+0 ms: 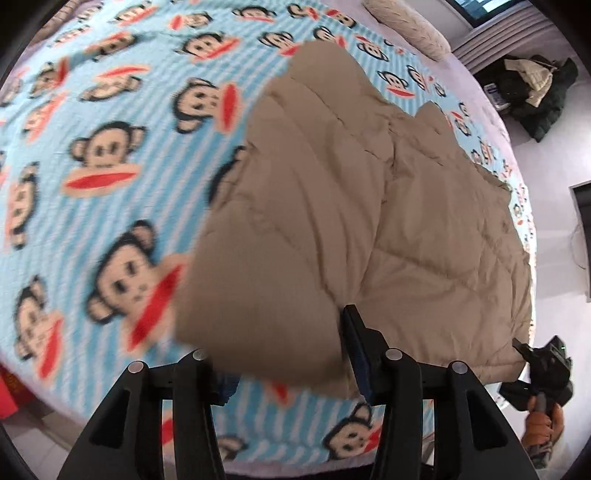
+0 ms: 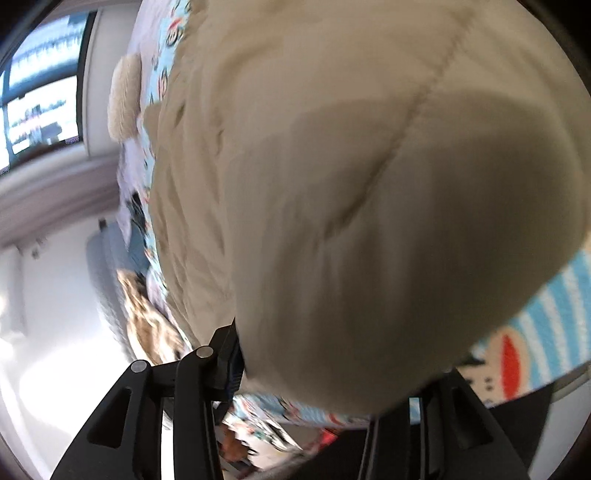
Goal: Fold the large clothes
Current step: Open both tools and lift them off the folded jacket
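A large tan quilted padded coat (image 1: 369,206) lies on a bed with a blue striped monkey-print blanket (image 1: 110,147). My left gripper (image 1: 280,354) is shut on the coat's near hem, which bulges up between the fingers and hides the left fingertip. My right gripper (image 1: 524,350) shows in the left wrist view at the coat's near right corner, gripping that corner. In the right wrist view the coat (image 2: 369,184) fills the frame and bulges over my right gripper (image 2: 332,373), hiding its right finger.
A cream pillow (image 1: 410,26) lies at the bed's far end. Dark clothes (image 1: 532,92) are piled on the floor to the right of the bed. A window (image 2: 40,85) is on the far wall. The bed's near edge (image 1: 258,465) is just below my grippers.
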A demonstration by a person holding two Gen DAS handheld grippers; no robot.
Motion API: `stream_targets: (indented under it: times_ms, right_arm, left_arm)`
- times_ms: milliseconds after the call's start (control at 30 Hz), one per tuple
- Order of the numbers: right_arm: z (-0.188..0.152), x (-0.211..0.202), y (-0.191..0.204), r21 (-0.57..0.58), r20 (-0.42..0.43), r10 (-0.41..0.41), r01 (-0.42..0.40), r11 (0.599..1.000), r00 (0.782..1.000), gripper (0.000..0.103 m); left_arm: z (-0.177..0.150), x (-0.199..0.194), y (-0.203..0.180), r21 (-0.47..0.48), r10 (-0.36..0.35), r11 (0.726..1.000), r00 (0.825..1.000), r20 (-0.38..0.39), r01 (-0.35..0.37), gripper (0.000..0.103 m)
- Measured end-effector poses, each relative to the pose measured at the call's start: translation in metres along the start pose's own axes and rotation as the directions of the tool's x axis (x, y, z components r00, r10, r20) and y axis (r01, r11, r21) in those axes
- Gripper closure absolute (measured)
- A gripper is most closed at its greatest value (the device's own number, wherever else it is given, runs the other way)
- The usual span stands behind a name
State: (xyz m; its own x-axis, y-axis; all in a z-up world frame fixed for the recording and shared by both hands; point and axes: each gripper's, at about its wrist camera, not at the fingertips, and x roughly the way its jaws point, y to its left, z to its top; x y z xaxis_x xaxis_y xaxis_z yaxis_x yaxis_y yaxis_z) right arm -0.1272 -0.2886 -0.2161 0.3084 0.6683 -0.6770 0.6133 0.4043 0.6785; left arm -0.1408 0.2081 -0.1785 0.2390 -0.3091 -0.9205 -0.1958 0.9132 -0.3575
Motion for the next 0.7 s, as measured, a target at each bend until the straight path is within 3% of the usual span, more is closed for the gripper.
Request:
stream_targets:
  times_ms: [167,367,533,700]
  right_arm:
    - [-0.009,-0.015,0.019,-0.130,-0.030,-0.110,0.105,0.986,0.994,0.055]
    - [-0.029,-0.023,0.051,-0.276,-0.047,-0.141,0.123,0.953,0.989,0.056]
    - [-0.043,-0.016,0.087,-0.359,-0.026,-0.154,0.135,0.923,0.988,0.056]
    - [-0.053,-0.007,0.111,-0.465,0.034,-0.259,0.244,0.851,0.965,0.056]
  left_arm:
    - [-0.006,-0.042,0.003,0.004,0.115,0.993,0.991,0.070,-0.115,0.052]
    - [0.005,-0.080,0.001,-0.006,0.144,0.989,0.974,0.176,-0.145,0.052]
    - [0.015,-0.072,-0.015,0.042,0.132,0.989,0.978,0.162,-0.141,0.052]
    - [0.017,-0.044,-0.032,0.084,0.133,0.986,0.985,0.107,-0.142,0.052]
